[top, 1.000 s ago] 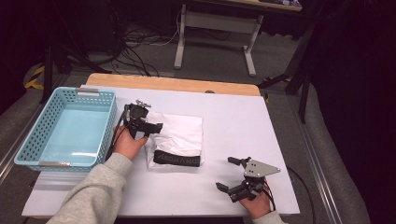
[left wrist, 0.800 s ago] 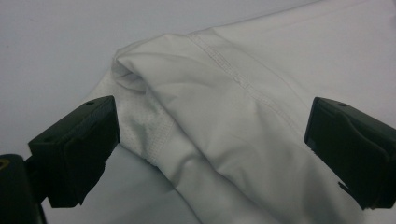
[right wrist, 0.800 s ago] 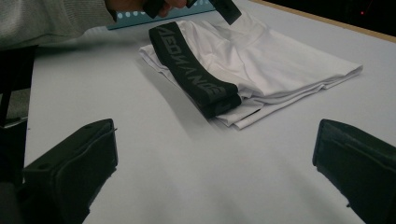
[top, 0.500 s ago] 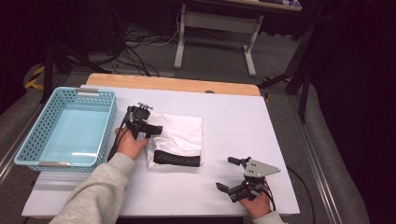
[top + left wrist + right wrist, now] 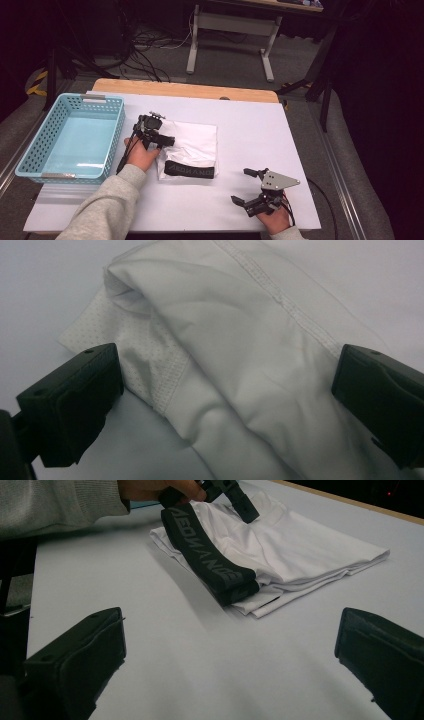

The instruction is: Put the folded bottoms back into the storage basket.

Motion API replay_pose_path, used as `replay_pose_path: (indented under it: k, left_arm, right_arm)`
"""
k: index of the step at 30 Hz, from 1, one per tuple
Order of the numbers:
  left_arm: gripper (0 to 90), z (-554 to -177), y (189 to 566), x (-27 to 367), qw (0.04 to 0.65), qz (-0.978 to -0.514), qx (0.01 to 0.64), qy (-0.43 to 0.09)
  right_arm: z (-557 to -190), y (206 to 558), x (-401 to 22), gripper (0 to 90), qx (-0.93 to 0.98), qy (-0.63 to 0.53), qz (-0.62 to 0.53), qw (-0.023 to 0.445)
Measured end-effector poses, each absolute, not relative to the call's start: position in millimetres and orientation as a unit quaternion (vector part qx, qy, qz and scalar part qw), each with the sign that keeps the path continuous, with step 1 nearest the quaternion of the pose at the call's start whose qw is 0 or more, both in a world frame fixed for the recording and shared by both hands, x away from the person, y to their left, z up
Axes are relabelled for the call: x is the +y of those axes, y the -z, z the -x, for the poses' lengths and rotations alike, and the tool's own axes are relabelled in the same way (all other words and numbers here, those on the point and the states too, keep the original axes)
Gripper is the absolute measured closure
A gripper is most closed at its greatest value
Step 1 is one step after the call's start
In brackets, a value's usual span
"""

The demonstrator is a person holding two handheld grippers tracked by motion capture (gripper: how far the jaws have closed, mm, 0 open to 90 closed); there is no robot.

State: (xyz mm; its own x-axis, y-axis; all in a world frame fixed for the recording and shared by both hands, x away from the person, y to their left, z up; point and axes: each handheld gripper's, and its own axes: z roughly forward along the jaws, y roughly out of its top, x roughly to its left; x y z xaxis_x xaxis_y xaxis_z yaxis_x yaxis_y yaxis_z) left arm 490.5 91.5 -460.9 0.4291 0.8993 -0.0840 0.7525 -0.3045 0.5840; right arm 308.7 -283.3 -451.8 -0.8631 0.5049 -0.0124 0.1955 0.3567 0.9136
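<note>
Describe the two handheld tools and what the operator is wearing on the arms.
Both tools are black. The right tool carries a grey three-cornered plate on top, with a black cable running back past the hand. The left tool has a thin black cable trailing toward the person. In the gripper views the jaws are blocky matte black pads. The left arm wears a light grey ribbed-cuff sleeve.

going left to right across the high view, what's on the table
blue basket → left gripper at the garment's left edge → folded white garment with its black waistband → right gripper, apart from the garment, fingers open
</note>
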Motion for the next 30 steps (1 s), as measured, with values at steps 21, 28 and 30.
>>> replay_pose_path:
  k: [21, 28, 30]
  left_arm:
    - [9.7, -485.5, 456.9, 81.6, 0.274, -0.808, 0.506, -0.127]
    - [32.5, -480.6, 451.6, 75.0, 0.281, -0.82, 0.483, -0.123]
    - [34.9, -480.6, 451.5, 75.1, 0.281, -0.822, 0.48, -0.122]
  right_arm:
    - [-308.8, 452.4, -282.5, 1.0, 0.811, -0.523, -0.216, 0.146]
    - [-308.9, 452.4, -282.5, 1.0, 0.812, -0.523, -0.216, 0.145]
    - [-308.9, 452.5, -282.5, 1.1, 0.812, -0.523, -0.216, 0.145]
